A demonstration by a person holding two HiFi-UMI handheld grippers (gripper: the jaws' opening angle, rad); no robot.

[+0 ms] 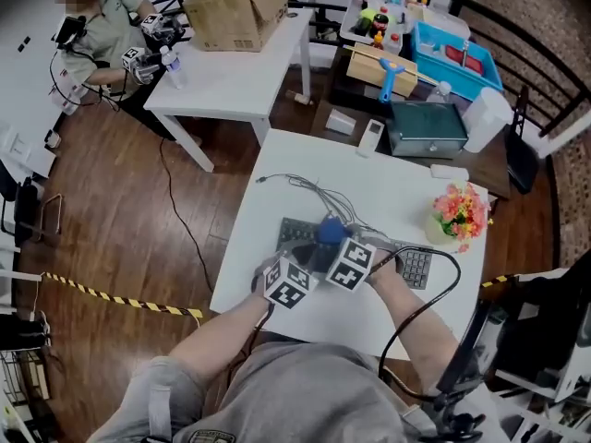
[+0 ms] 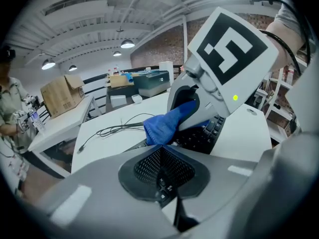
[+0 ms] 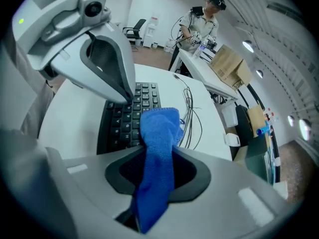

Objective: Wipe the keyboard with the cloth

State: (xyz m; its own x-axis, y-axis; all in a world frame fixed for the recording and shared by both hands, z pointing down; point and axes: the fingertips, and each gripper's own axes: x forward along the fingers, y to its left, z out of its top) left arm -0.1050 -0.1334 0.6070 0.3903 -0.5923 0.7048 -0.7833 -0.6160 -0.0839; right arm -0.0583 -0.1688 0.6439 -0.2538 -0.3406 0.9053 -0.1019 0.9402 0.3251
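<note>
On the table (image 1: 277,169), the keyboard (image 1: 417,268) lies crosswise before the person. Wiping looks begun, and most keys are probably left to do. The right gripper (image 3: 158,176) clamps the blue cloth (image 3: 158,133), its free end pointing forward over the keys; the left gripper (image 2: 160,171) is closed on nothing.

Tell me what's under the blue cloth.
The black keyboard lies under the blue cloth, its keys showing to the left. The keys directly beneath the cloth are covered.
</note>
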